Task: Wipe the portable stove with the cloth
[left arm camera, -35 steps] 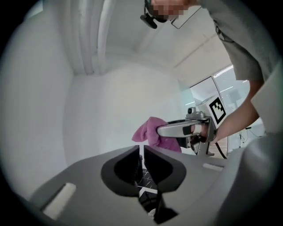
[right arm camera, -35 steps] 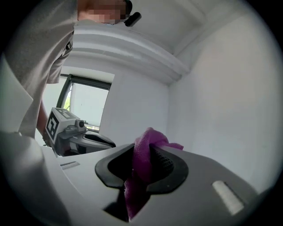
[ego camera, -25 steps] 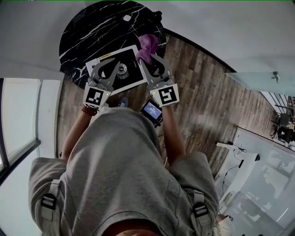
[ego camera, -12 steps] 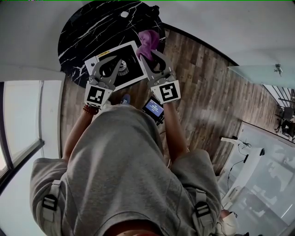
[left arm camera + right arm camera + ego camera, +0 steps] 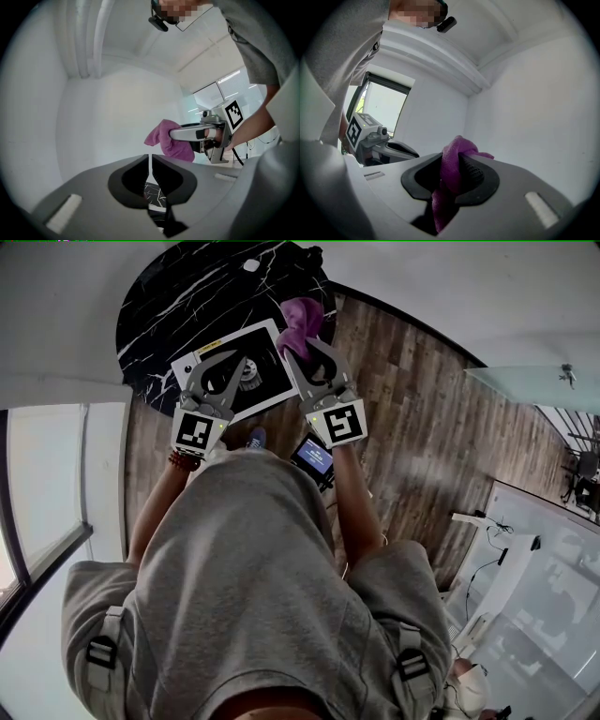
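Right gripper (image 5: 302, 351) jaws clamp cloth (image 5: 301, 317) by stove (image 5: 270, 367) on marble table (image 5: 178, 296); left gripper (image 5: 232, 365) jaws closed.

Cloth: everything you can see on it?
The purple cloth, soft and fuzzy, is bunched into folds and pinched between the right tool's jaws; one lobe pokes past the tips, the rest hangs below. It sits by the portable stove's far right corner, over the black table's edge; contact with either can't be told.
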